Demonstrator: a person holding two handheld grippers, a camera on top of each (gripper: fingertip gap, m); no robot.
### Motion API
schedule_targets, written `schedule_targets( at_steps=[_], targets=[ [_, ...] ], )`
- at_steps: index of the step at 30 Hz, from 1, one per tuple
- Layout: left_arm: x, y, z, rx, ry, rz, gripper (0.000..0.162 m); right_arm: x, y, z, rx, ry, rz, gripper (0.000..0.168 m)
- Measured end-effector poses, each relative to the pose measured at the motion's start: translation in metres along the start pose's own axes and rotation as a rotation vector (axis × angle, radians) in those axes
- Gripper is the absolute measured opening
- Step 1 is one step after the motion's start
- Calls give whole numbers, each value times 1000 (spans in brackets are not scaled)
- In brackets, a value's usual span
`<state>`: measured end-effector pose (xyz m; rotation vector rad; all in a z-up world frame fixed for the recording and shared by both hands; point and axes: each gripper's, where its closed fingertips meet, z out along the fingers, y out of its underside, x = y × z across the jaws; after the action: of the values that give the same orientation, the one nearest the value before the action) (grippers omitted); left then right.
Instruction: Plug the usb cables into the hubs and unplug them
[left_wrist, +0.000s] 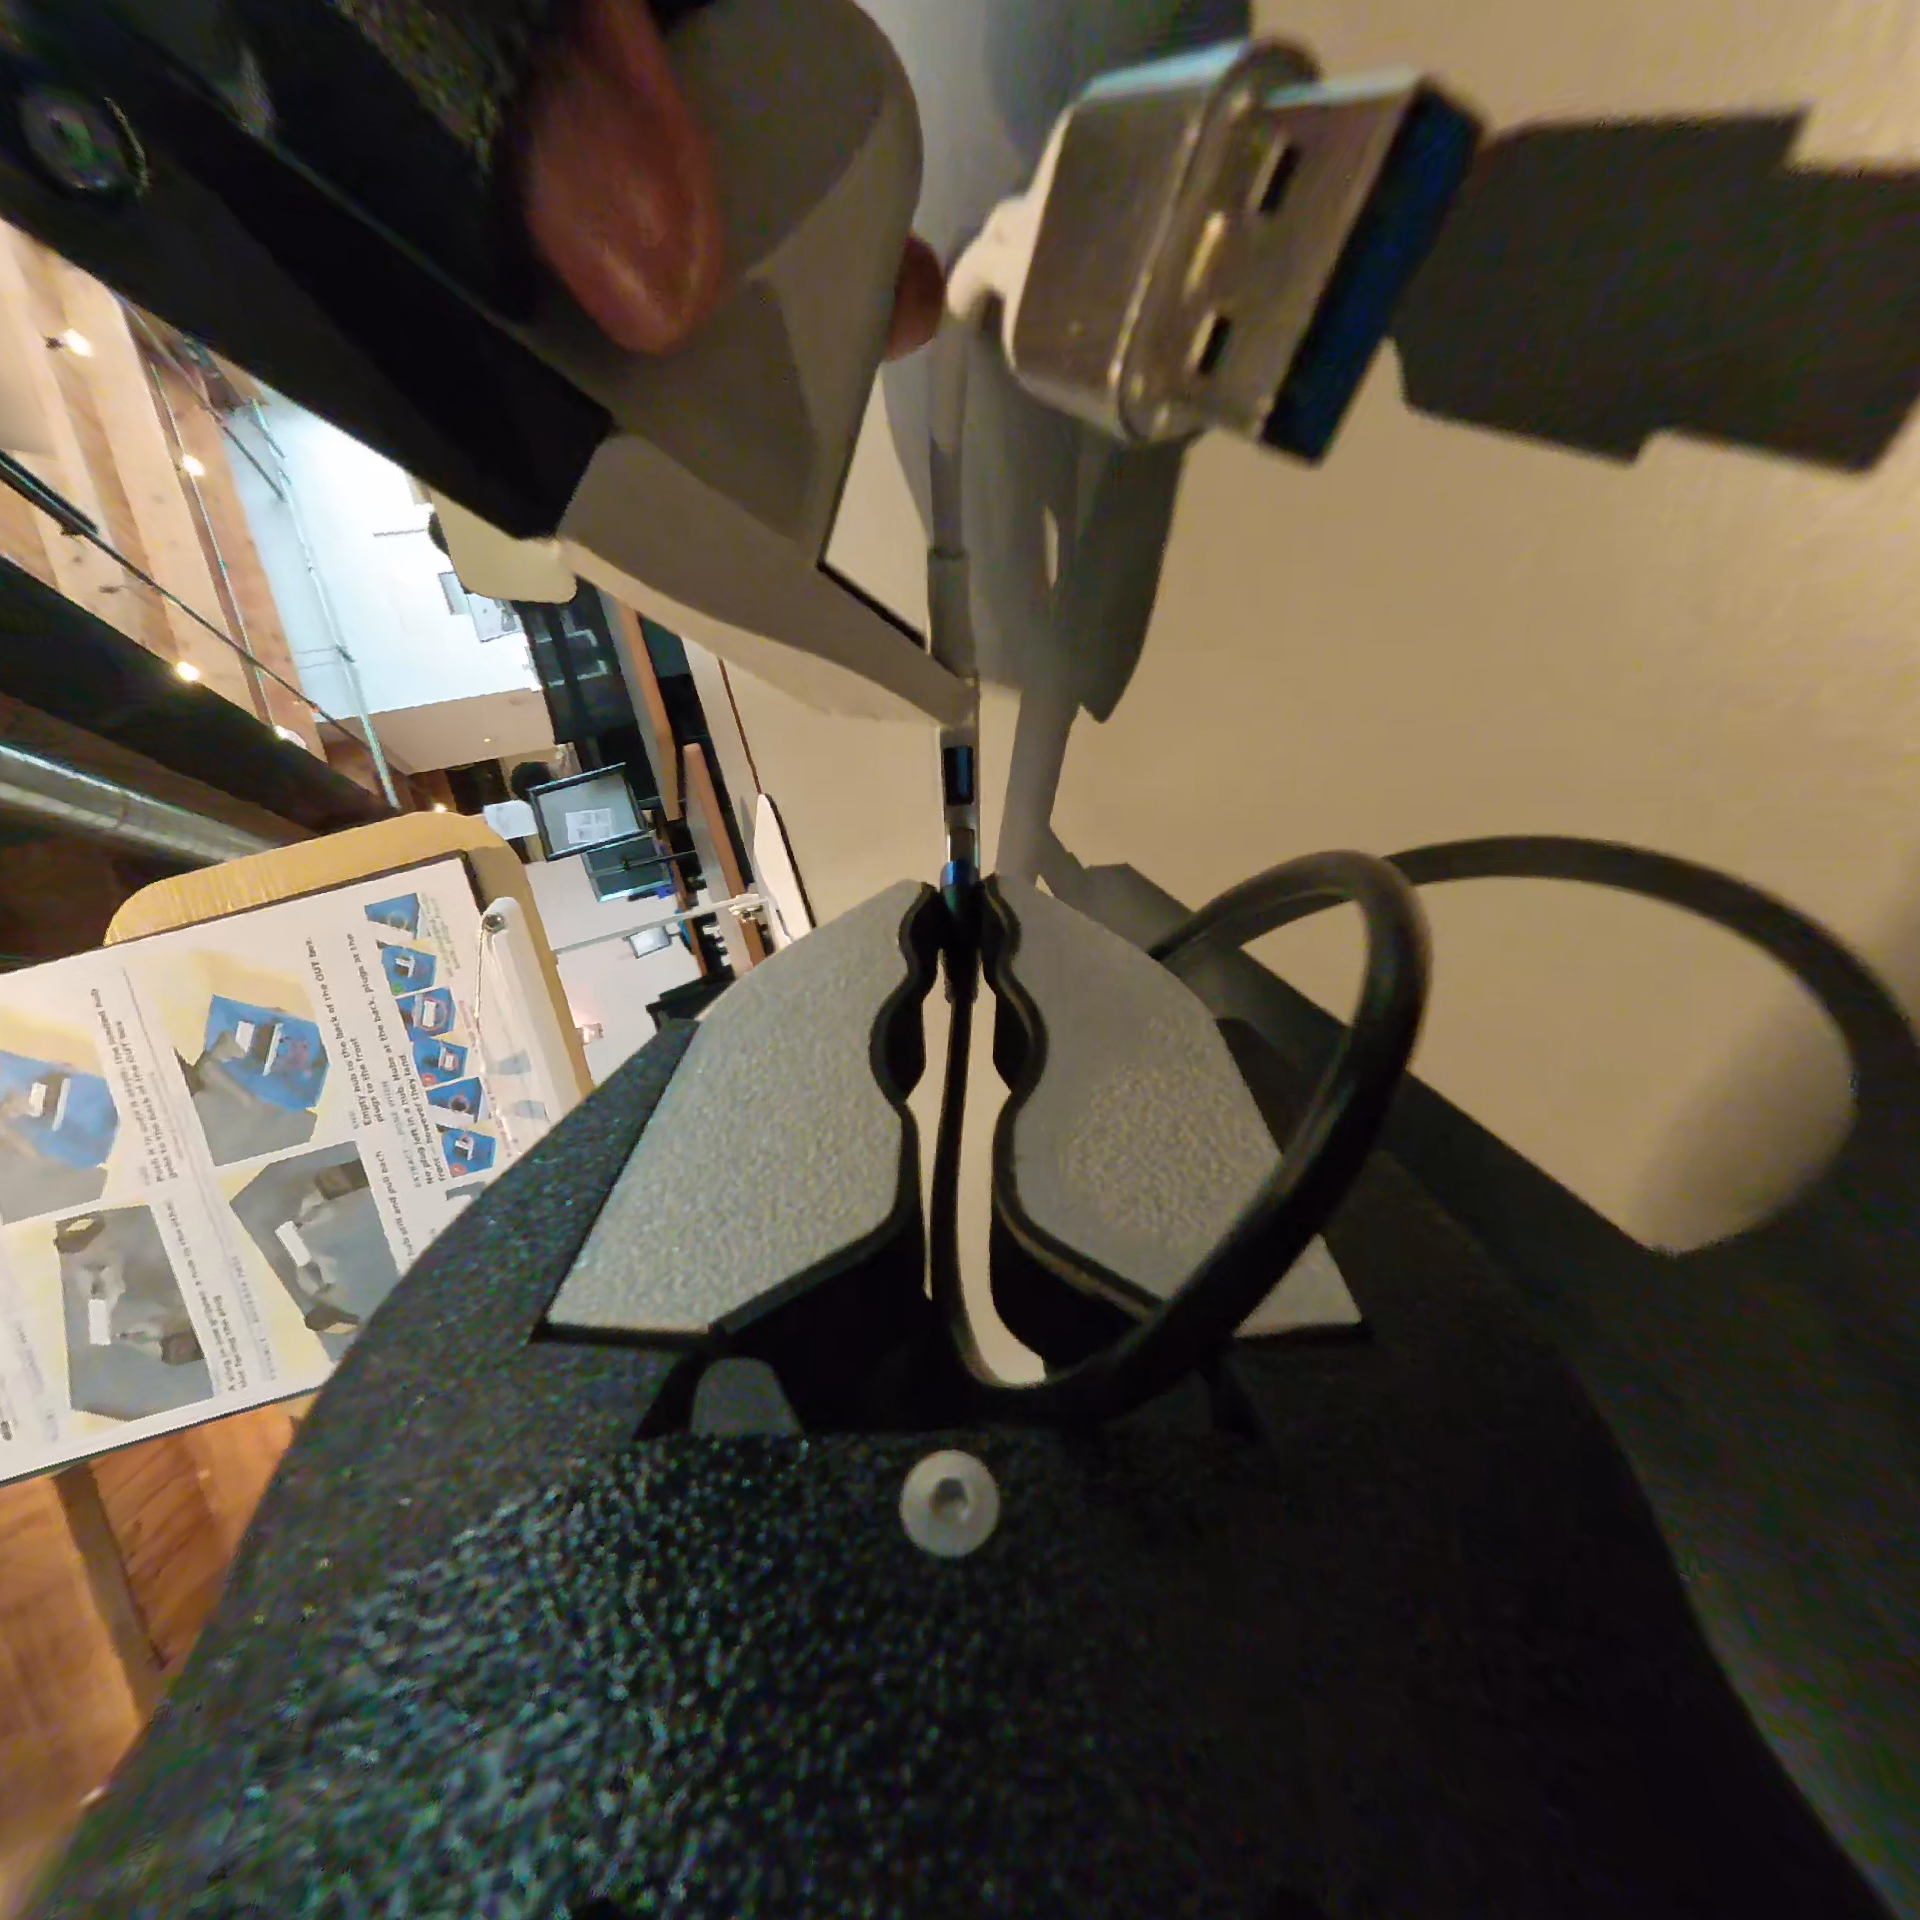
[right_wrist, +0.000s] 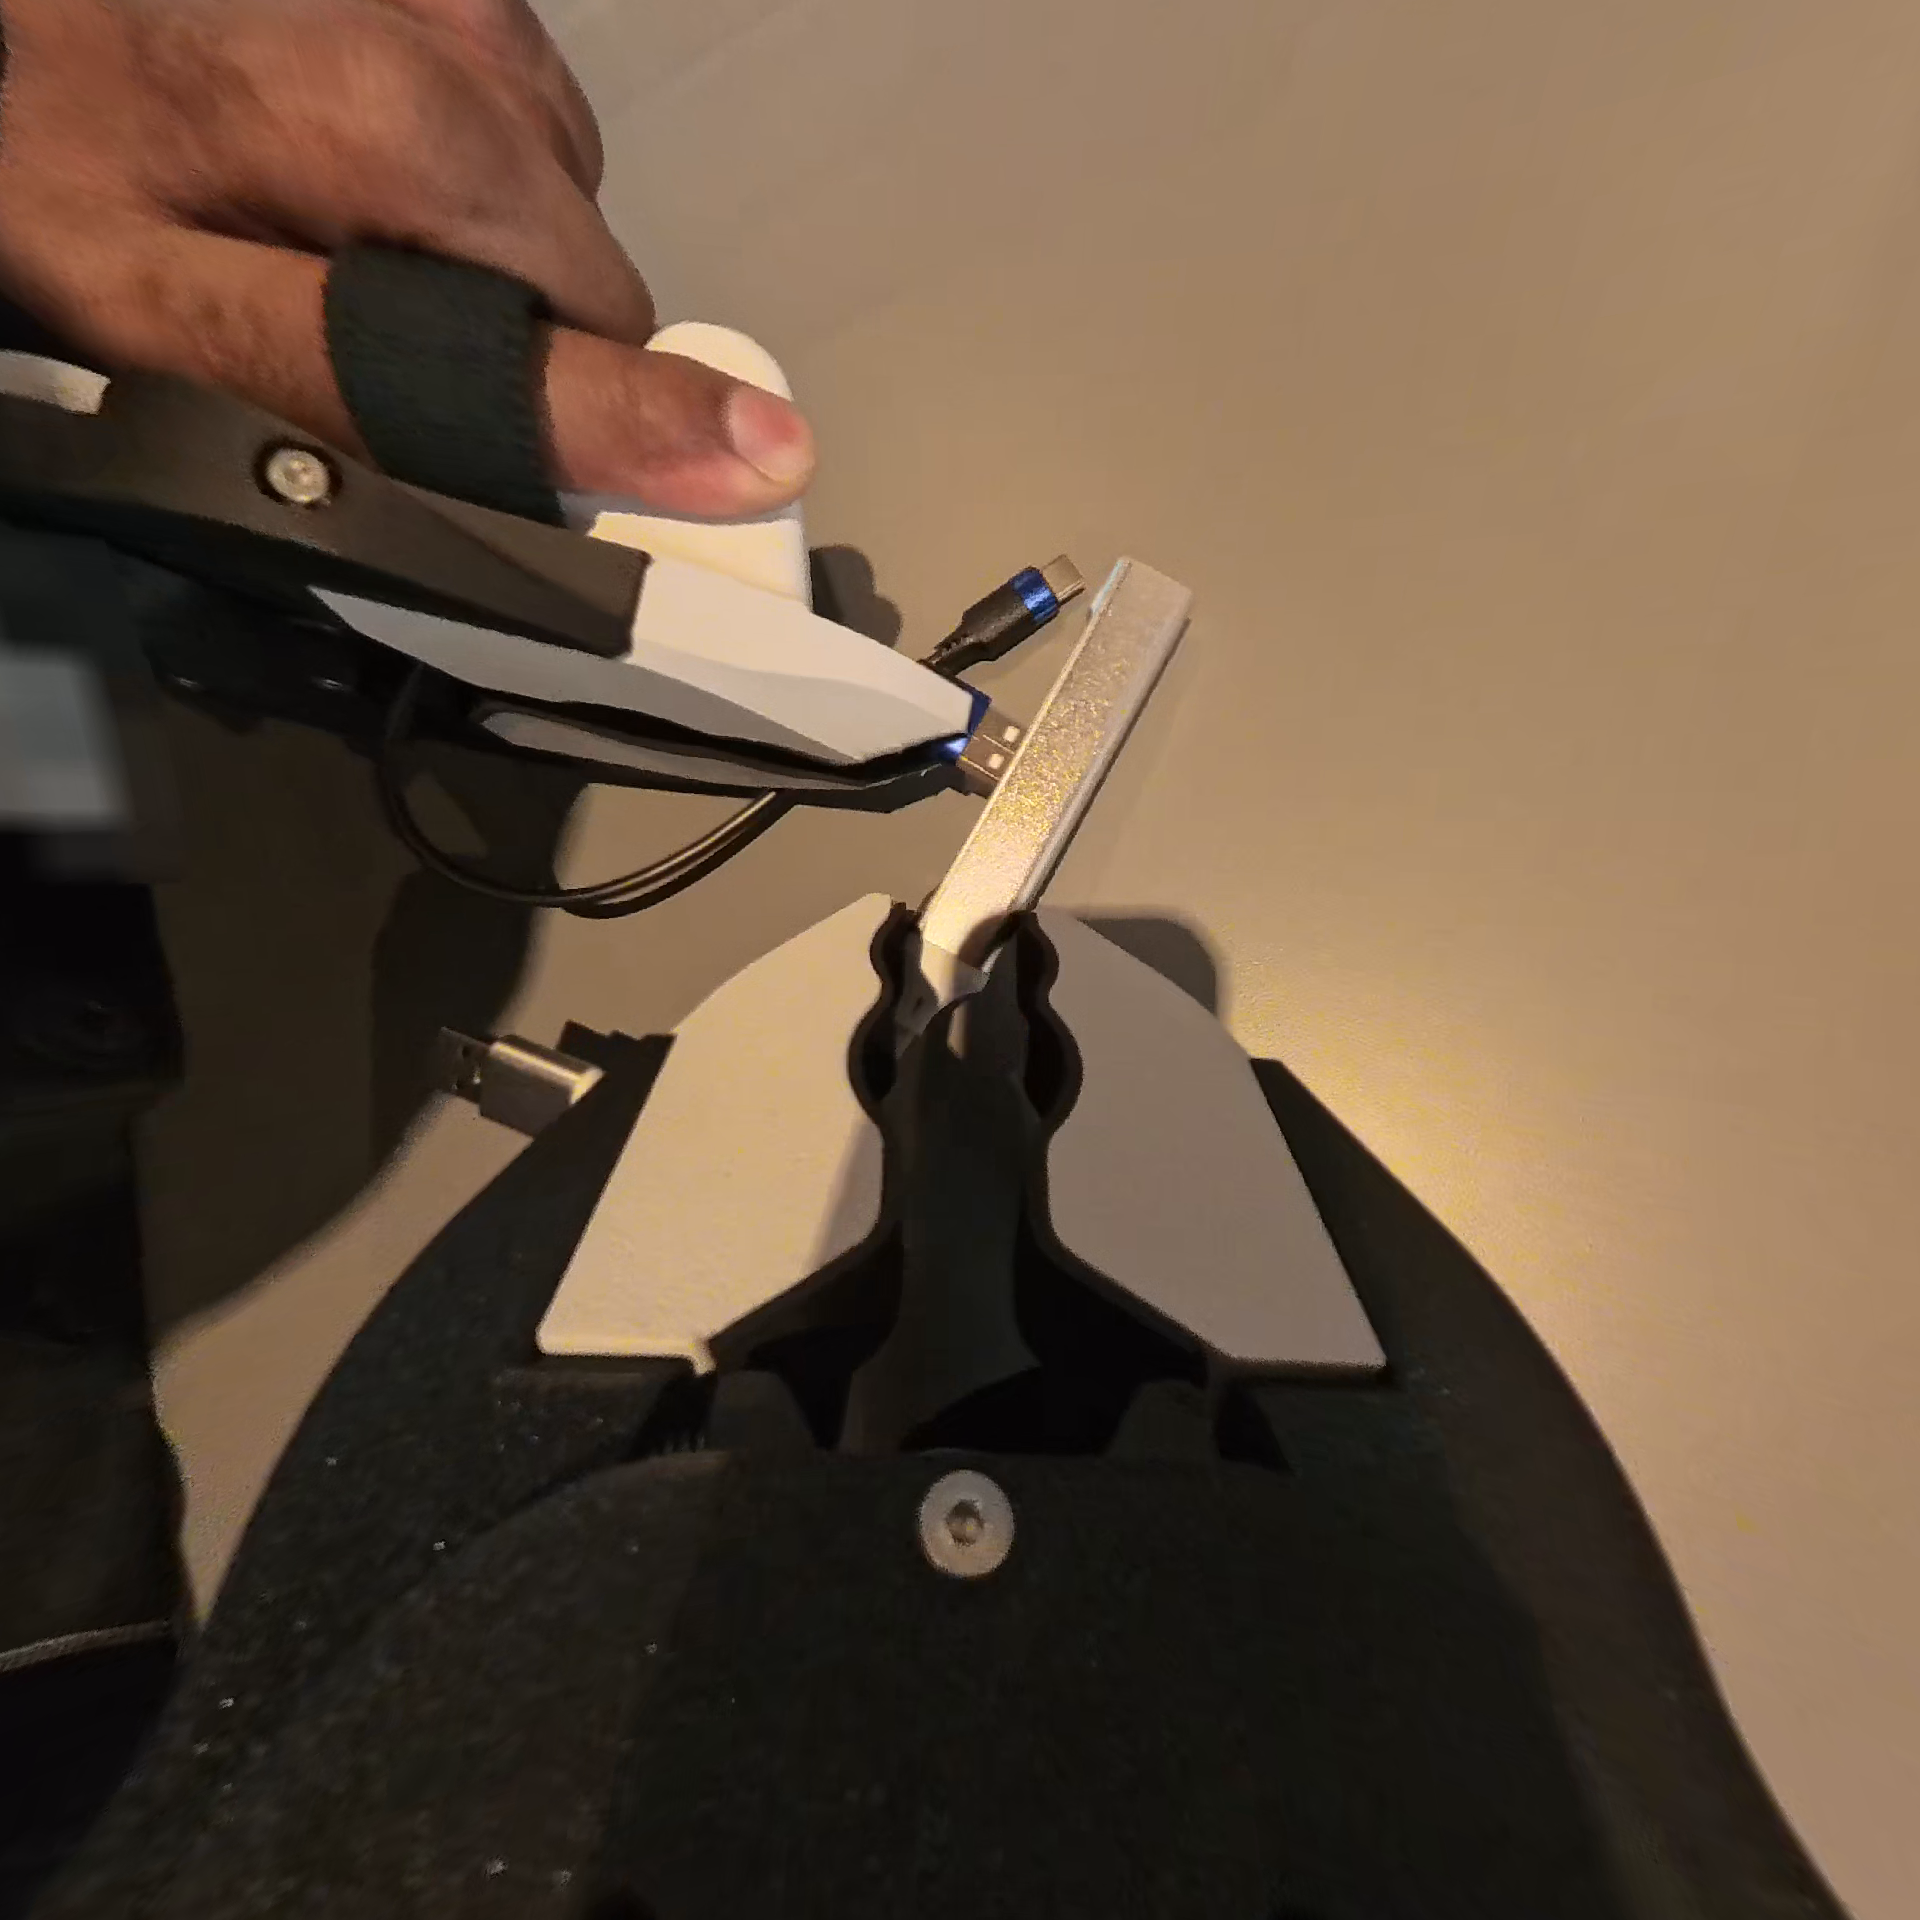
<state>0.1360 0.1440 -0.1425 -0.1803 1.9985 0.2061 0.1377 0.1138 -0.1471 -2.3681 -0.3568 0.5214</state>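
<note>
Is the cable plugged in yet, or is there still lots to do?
Not yet. Done: the right gripper is shut on the silver hub, and the left gripper is shut on the black cable's USB plug. In hand: the plug sits right at the hub's edge. Left: pushing it in, then unplugging.

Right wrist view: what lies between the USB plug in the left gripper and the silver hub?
Nothing: the USB plug almost meets the silver hub; the right wrist view shows this.
</note>
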Motion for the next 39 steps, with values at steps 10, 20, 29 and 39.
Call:
schedule_targets(
  at_steps=[10,20,29,39],
  targets=[
    [3,0,2,49,-9,60,7,-1,0,2,-2,2,-92,21],
    [2,-8,-4,184,-45,44,8,-10,6,-7,18,-177,-157,23],
    [0,-9,-5,219,-78,49,8,-14,7,-8,5,-223,-101,21],
    [8,-29,-19,368,-63,81,7,-31,1,-15,53,-412,12,11]
  ],
)
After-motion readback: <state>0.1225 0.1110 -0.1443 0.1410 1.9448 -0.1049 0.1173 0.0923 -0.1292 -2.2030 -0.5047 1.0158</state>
